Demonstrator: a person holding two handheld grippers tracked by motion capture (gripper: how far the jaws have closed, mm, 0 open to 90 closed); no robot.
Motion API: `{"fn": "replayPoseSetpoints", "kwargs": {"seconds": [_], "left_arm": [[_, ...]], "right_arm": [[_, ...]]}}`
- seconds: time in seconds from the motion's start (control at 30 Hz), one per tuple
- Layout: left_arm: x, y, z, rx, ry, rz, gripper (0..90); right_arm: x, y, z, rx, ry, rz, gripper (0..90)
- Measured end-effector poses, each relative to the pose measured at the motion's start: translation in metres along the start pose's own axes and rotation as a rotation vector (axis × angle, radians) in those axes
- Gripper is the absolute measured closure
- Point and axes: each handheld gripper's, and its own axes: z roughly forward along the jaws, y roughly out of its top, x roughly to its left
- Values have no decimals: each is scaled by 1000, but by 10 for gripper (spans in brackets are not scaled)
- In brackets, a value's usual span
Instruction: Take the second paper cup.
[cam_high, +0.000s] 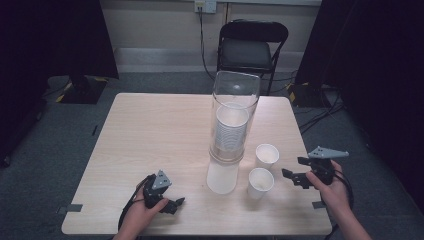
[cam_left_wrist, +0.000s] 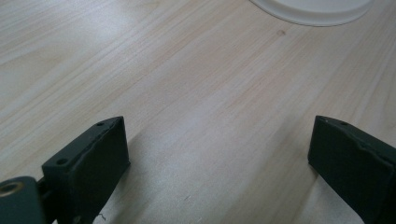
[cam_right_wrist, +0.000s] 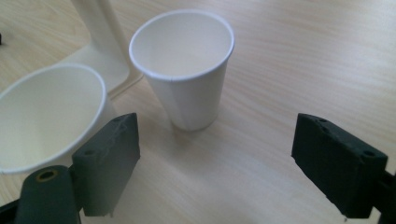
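L gripper (cam_high: 172, 204) nearest the high cam, low on the table nr front edge, held in person's L hand (cam_high: 141, 212); jaws wide apart, nothing between, only bare wood in the L gripper view. White base (cam_left_wrist: 317, 8) of the dispenser sits ahead of it, apart.

Surface: pale wood-grain table (cam_high: 150, 130), square-ish, on grey carpet. Room: black folding chair (cam_high: 250, 47) behind far edge, wall socket above it w/ cable down, dark curtains both sides, cables on floor at R.

Open room: L half of table bare. Centre taken by clear dispenser tube (cam_high: 234, 117) w/ stack of paper cups (cam_high: 231, 131) inside, upright on its base.

R gripper (cam_high: 294, 176) in R hand (cam_high: 332, 192), at table's R edge, jaws wide, holding nothing. Two loose paper cups just R of dispenser: far cup (cam_high: 266, 156) and near cup (cam_high: 260, 183), both upright, empty, close but not clearly touching. In R gripper view far cup (cam_right_wrist: 184, 70) stands ahead between the jaw lines, not touched; near cup (cam_right_wrist: 46, 114) just beyond the L jaw.
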Motion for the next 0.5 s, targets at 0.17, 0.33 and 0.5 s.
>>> {"fn": "replayPoseSetpoints", "kwargs": {"seconds": [0.17, 0.33, 0.5], "left_arm": [[0, 0, 0, 0, 0, 0, 45], [0, 0, 0, 0, 1, 1, 44], [0, 0, 0, 0, 1, 0, 44]], "right_arm": [[6, -26, 10, 34, 4, -28, 148], [9, -52, 25, 80, 3, -32, 150], [11, -68, 35, 96, -11, -47, 152]]}}
